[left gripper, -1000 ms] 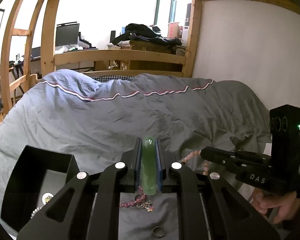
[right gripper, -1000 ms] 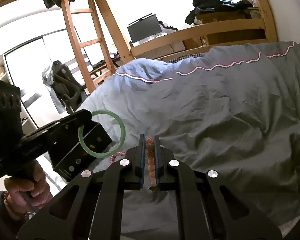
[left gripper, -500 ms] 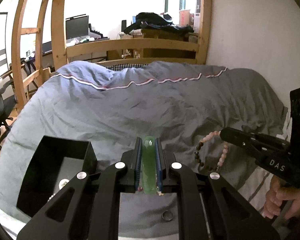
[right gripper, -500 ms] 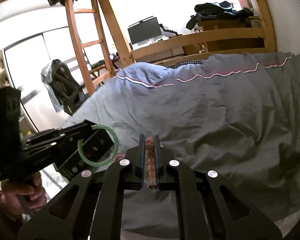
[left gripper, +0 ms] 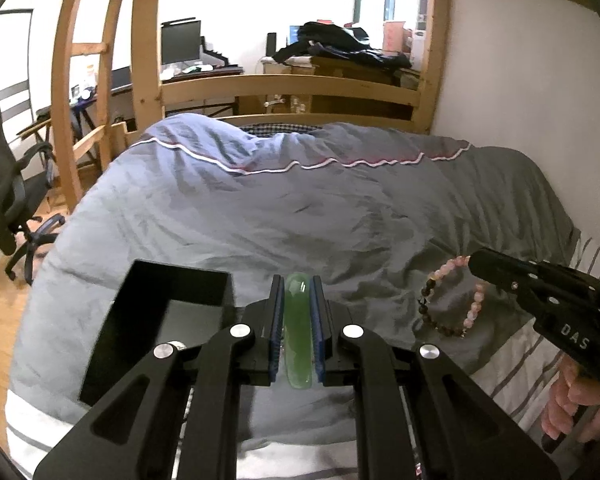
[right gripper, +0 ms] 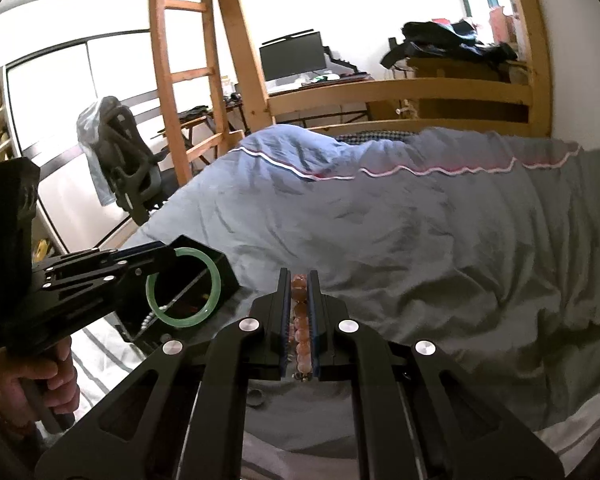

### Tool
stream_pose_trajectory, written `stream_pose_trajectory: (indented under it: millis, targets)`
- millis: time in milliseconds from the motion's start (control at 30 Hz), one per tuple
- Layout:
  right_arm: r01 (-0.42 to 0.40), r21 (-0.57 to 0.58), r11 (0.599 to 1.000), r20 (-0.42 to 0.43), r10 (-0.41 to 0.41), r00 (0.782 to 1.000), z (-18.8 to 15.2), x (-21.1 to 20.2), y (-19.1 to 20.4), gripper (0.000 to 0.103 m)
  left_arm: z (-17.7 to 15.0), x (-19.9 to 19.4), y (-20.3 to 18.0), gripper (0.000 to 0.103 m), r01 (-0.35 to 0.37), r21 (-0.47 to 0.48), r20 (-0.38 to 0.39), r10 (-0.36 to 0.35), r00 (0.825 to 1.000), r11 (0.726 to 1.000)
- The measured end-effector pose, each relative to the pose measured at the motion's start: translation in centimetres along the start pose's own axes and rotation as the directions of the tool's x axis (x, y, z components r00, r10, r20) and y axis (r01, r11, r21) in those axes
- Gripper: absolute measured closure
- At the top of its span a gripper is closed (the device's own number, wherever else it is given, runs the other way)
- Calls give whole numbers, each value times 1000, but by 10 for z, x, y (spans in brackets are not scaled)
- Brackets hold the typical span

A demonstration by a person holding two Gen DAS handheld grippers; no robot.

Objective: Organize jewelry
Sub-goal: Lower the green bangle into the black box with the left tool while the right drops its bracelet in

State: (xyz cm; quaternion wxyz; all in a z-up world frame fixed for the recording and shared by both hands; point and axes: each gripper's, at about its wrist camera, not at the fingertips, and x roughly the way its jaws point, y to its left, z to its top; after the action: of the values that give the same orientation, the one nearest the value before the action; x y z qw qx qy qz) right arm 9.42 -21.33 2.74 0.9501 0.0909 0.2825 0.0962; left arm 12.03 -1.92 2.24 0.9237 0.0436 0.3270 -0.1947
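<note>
My left gripper (left gripper: 296, 332) and right gripper (right gripper: 300, 328) hang over a broad grey duvet (left gripper: 300, 220), free for passage across its middle and far stretch. Near left, the open black box (left gripper: 160, 312) stands up from the bedding, its walls in my left jaws' way. A small ring (right gripper: 256, 396) lies near, under my right jaws. The wooden bed rail (left gripper: 284, 88) closes the far side, the white wall (left gripper: 520, 80) the right, the ladder (right gripper: 188, 80) the far left.

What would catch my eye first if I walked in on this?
Probably the green bangle pinched in the left hand-held gripper, hanging over an open black box on the grey duvet. Beside it, the right hand-held gripper holds a pink beaded bracelet in the air.
</note>
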Motion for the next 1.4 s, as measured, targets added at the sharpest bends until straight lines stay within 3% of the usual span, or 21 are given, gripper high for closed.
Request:
stream_pose_trajectory:
  millis: [433, 933, 1400]
  targets:
    - [-55, -41, 998, -11, 55, 998, 22, 12, 56, 94, 6, -25, 41, 91, -22, -39, 21, 22, 1000, 999]
    - [-145, -73, 987, -34, 143, 989, 36, 53, 112, 94, 7, -39, 102, 91, -59, -165, 2, 60, 998, 985]
    - [-197, -87, 976, -102, 188, 977, 24, 100, 146, 94, -8, -14, 135, 91, -119, -238, -141, 87, 986, 964]
